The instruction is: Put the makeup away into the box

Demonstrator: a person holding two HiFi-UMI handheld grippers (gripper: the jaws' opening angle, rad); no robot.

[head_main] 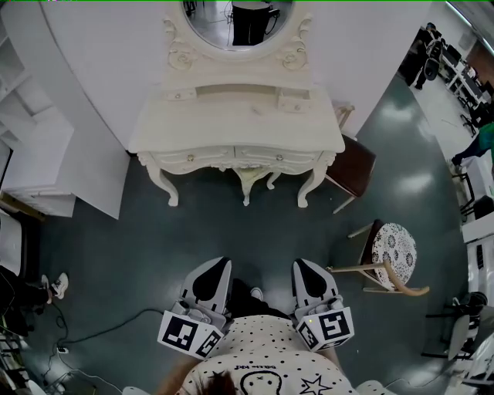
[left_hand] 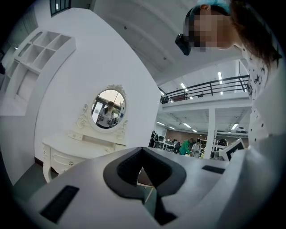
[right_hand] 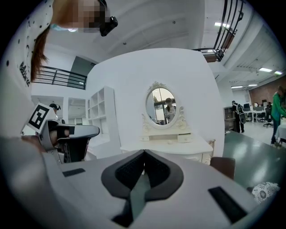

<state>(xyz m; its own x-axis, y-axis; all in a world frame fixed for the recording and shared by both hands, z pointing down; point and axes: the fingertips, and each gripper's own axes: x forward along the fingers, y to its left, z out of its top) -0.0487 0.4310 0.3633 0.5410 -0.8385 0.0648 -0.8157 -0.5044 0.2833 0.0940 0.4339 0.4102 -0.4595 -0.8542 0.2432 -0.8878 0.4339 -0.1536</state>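
Both grippers sit low and close to the person's torso, well apart from the dressing table, with open dark floor between. Makeup and box: can't make out either on the tabletop from here, everything there is too small to tell; only two little drawer units at the back edge under the oval mirror read clearly. Left gripper: jaws together, tips meeting, nothing between them; in its own view only a sliver of floor and a chair shows through the gap behind the tips. It points level toward the table's left side. Right gripper: jaws also closed tip to tip, empty, tipped slightly down and aimed straight at the table and mirror. The two run roughly parallel, side by side, marker cubes toward the body, just above the polka-dot shirt. The right gripper view catches the left gripper at its left; the left gripper view catches the right one's marker cube at its right. Brown chair stands just beside the table's right end, a lace-cushioned chair is near the right gripper's side, and a white shelf unit is off left.
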